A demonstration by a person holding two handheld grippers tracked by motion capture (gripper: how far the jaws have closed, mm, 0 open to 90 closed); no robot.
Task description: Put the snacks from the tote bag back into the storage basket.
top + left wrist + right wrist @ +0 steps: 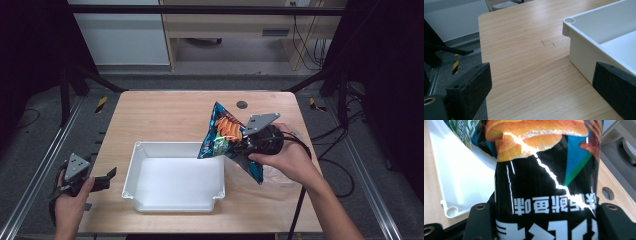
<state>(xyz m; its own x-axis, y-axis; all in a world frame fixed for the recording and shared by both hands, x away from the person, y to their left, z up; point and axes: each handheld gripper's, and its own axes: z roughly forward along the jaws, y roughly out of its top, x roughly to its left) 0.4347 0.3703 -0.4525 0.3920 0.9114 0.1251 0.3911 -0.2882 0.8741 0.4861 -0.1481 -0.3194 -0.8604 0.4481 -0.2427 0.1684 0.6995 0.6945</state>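
A blue and black crisp bag with orange crisps printed on it hangs in the air over the right rim of the white tray. My right gripper is shut on the bag, whose middle sits squeezed between the two black jaws in the right gripper view. My left gripper is held off the table's left edge, level with the tray's left wall, jaws open and nothing between them. In the left gripper view the tray's corner lies ahead to the right.
The wooden table has a small round hole near its far edge. A clear plastic wrapper lies under my right hand. Black frame posts and cables stand around the table.
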